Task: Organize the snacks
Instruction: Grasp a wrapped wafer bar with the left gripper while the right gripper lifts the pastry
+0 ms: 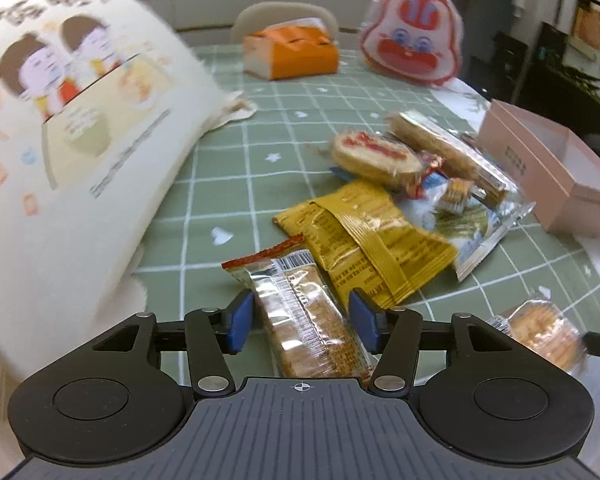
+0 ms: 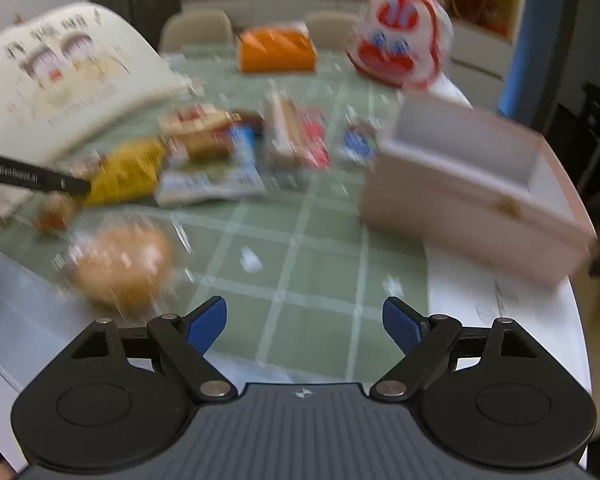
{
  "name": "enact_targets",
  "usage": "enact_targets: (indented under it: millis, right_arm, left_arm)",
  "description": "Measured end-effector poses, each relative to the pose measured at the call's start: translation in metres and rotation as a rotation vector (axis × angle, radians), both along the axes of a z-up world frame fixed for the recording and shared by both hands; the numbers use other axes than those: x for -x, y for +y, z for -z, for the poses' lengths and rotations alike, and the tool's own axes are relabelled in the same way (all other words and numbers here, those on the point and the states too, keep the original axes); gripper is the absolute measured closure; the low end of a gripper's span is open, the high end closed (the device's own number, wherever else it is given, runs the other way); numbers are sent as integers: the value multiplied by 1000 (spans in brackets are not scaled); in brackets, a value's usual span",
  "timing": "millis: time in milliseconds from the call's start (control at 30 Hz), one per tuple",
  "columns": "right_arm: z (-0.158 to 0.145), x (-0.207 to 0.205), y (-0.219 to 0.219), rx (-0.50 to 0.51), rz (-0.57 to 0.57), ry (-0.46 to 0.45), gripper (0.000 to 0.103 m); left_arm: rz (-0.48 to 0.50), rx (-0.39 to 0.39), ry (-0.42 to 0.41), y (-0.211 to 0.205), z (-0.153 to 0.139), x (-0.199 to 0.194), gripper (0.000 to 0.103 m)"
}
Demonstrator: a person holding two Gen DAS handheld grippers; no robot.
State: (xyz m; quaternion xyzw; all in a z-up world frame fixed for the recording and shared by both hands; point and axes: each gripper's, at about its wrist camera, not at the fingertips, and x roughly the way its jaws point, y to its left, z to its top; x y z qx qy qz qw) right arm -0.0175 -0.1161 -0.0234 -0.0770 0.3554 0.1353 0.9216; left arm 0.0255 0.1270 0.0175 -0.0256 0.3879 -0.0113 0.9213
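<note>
left claw (image 1: 302, 316): we've got it straddling the wafer bar (image 1: 308, 312), blue pads on either side of the clear wrapper. Can't honestly tell if they're pinching yet or just framing it, looks like a sliver of gap on both sides.

wafer bar: lies lengthwise between the fingers near the tabletop's (image 1: 236, 184) near edge, its red crimped end pointing away from us. Lined up like that, we'd guess, so the pads close across the narrow width.

right claw (image 2: 304, 324): spread wide, nothing in it, hovering over bare green check cloth. That view is smeared with motion blur, so we won't say much more.

snack pile (image 1: 412, 184): yellow packet (image 1: 364, 240), round red-topped cracker, long biscuit pack and a blue-white bag overlapping mid-tabletop, just beyond the wafer bar.

round pastry (image 2: 120, 264): on its own in a clear wrapper, near the front edge, left of the right claw.

pink box (image 2: 472, 196): open, looks empty from here, at the right edge. Probably where the snacks go, which would explain it sitting within easy reach.

cartoon bag (image 1: 60, 120): big cream thing along the left edge.

next, we reckon: close on the bar, carry it to the box.
</note>
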Motion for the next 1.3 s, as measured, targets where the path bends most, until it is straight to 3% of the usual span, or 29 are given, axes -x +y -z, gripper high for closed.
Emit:
enact_targets:
  millis: [167, 333, 467, 600, 667, 800, 867, 967, 1033, 1167, 1233, 1300]
  right_arm:
    - [11, 7, -13, -44, -18, 10, 16]
    - [16, 6, -13, -63, -56, 21, 0]
    - [20, 11, -14, -70, -41, -7, 0]
    - [15, 10, -13, -48, -74, 37, 0]
    - [11, 14, -17, -47, -111, 49, 6]
    - [0, 32, -23, -55, -119, -12, 6]
    - [-3, 37, -20, -12, -114, -32, 6]
    - [-9, 42, -15, 104, -14, -123, 6]
    - [-16, 47, -19, 72, 13, -140, 6]
    - [-17, 56, -11, -41, -130, -76, 6]
    - [-12, 54, -2, 27, -146, -65, 7]
    - [-7, 49, -1, 126, -66, -105, 7]
  left_arm:
    - [12, 46, -1, 7, 0, 6, 48]
    - [60, 102, -34, 6, -2, 25, 57]
    - [110, 187, -47, -3, -1, 37, 59]
    - [226, 187, -31, -32, -1, 45, 59]
    - [319, 191, -3, -49, -2, 51, 60]
    - [425, 215, 15, -72, -5, 63, 62]
    - [410, 197, -4, -75, -8, 68, 62]
    - [339, 151, -29, -69, -11, 69, 62]
    - [289, 172, -28, -60, -11, 63, 62]
    - [237, 234, -17, -51, -9, 54, 62]
    - [240, 233, -11, -53, -7, 53, 62]
    - [242, 225, 1, -55, -5, 54, 62]
